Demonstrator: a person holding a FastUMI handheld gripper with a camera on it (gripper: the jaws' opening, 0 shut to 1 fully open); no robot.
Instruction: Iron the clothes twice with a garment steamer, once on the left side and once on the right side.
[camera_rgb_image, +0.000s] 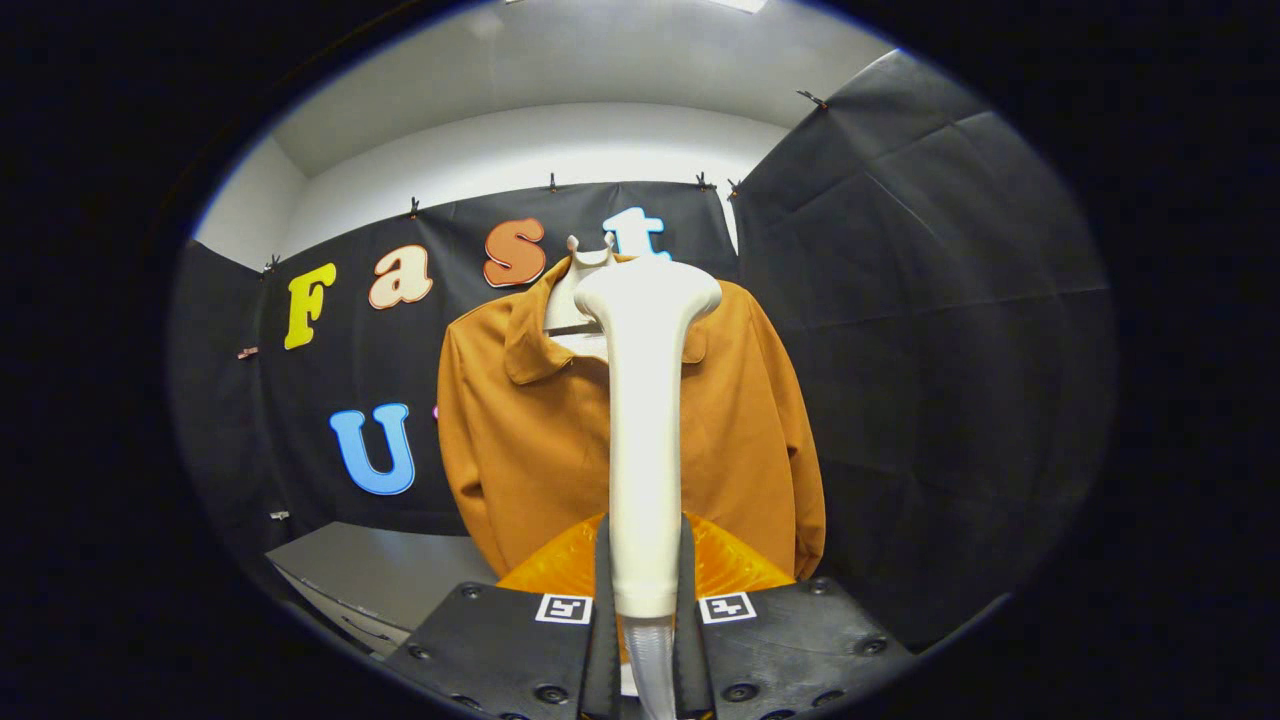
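Note:
A white garment steamer (645, 420) stands upright between my two fingers, and my gripper (645, 590) is shut on its handle. Its wide head (648, 290) sits in front of the collar of an orange-brown jacket (520, 440). The jacket hangs on a white hanger (585, 262) just beyond the steamer, facing me, with both sleeves down at its sides. The steamer's handle covers the jacket's middle seam. An orange translucent part (730, 565) shows behind the fingers at the handle's base.
A grey tabletop (380, 575) lies low to the left of the jacket, below the black cloth wall. More black cloth (940, 350) closes off the right side. A white wall and ceiling run above the cloth.

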